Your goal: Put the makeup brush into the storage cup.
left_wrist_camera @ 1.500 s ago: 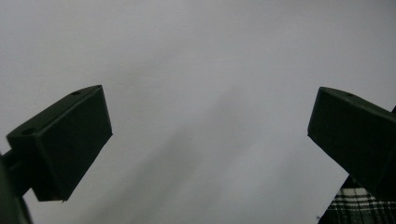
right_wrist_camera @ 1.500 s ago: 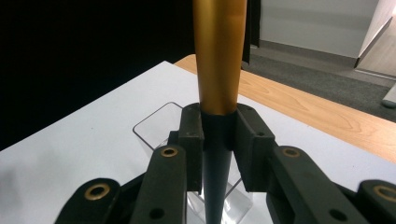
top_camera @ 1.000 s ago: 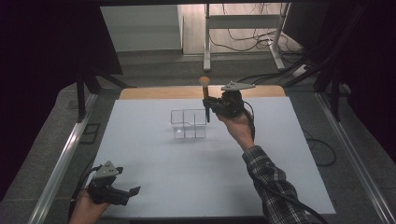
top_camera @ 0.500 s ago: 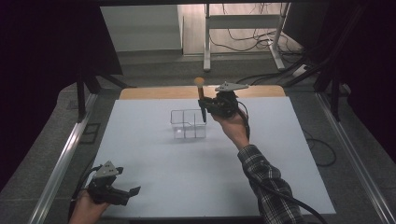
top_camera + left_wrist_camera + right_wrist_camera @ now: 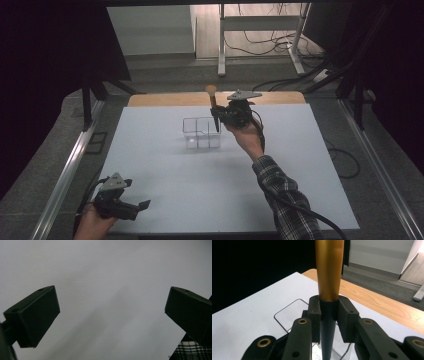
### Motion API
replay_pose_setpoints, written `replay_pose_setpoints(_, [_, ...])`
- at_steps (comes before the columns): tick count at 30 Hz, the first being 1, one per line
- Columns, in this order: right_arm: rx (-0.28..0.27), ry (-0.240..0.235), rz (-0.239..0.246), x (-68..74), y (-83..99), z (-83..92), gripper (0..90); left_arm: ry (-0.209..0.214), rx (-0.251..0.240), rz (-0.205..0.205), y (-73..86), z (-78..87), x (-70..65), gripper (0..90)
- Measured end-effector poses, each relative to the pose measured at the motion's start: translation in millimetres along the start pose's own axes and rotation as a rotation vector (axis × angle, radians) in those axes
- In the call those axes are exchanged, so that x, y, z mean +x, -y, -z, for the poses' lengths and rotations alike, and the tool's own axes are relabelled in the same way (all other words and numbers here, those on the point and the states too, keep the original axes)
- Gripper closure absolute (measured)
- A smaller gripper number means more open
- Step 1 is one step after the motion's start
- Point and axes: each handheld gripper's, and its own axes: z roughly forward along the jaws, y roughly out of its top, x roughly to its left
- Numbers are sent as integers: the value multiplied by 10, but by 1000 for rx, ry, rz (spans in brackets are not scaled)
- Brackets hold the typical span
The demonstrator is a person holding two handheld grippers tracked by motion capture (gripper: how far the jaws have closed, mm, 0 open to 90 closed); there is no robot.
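Note:
A makeup brush (image 5: 213,107) with a gold ferrule (image 5: 329,270) and a black handle stands nearly upright in my right gripper (image 5: 218,116), which is shut on it. The handle's tip hangs over the right rear cell of a clear plastic organizer (image 5: 201,133) in the middle of the white table. In the right gripper view the two pads (image 5: 314,312) clamp the black handle, with the organizer's rim (image 5: 287,308) below. My left gripper (image 5: 140,206) rests low at the table's front left corner, jaws wide apart with only the white surface (image 5: 107,290) between them.
A wooden strip (image 5: 280,97) runs along the table's far edge. Metal rails (image 5: 70,165) flank the table on both sides. A desk frame (image 5: 260,35) with cables stands on the floor beyond. A plaid sleeve (image 5: 282,195) crosses the right half of the table.
My right gripper has drifted slightly left and toward the organizer with the brush in it. The left gripper has kept still.

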Motion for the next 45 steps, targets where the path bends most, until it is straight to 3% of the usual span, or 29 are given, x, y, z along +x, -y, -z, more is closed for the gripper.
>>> replay_pose_setpoints(41, [92,19,2,-28,351,-208,729,0,2,2,2,-3,-2,1])
replay_pose_setpoints(43, [108,29,-3,-25,355,-220,698,1,3,3,3,-5,-1,1])
replay_pose_setpoints(45, [99,33,-17,-24,352,-222,549,2,3,4,3,-6,-1,1])
